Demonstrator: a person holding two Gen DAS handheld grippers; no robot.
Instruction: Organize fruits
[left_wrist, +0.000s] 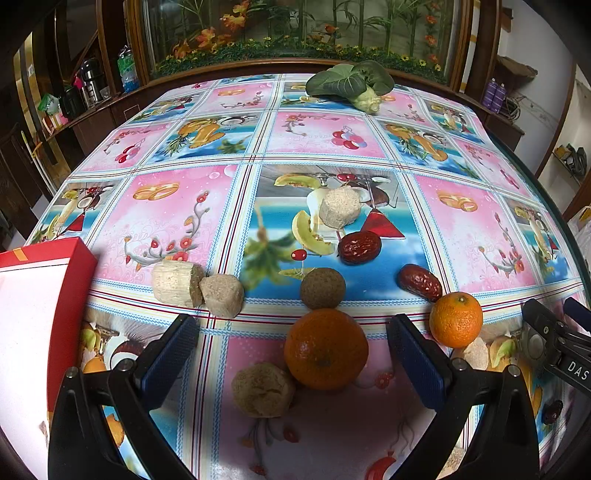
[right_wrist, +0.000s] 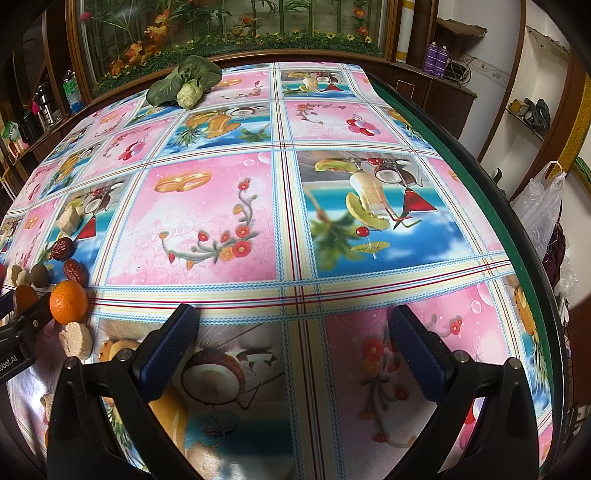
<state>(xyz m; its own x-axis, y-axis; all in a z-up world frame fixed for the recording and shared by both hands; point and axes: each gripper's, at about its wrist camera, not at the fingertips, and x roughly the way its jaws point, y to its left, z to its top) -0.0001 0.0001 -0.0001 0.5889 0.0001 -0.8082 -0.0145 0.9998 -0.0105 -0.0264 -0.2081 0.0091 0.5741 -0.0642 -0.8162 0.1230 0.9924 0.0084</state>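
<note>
A patterned tablecloth covers the table. In the left wrist view, a big orange sits near, just ahead of the left gripper and between its fingers' line, touching neither. A tan cake touches the orange's near left side, and a brown ball sits just beyond it. A small orange lies to the right, outside the right finger, with a date touching its far side and a pale cake near it. A second date lies farther off, beside a round cake. Two more cakes touch each other at the left. A red box stands at the left edge, and a leafy green lies at the far edge.

The left gripper hovers low over the cloth, fingers spread wide and empty. The right gripper hovers over bare cloth well right of the fruit, fingers likewise wide apart, holding nothing. In its view the small orange sits at the far left, beside the left gripper's finger.
</note>
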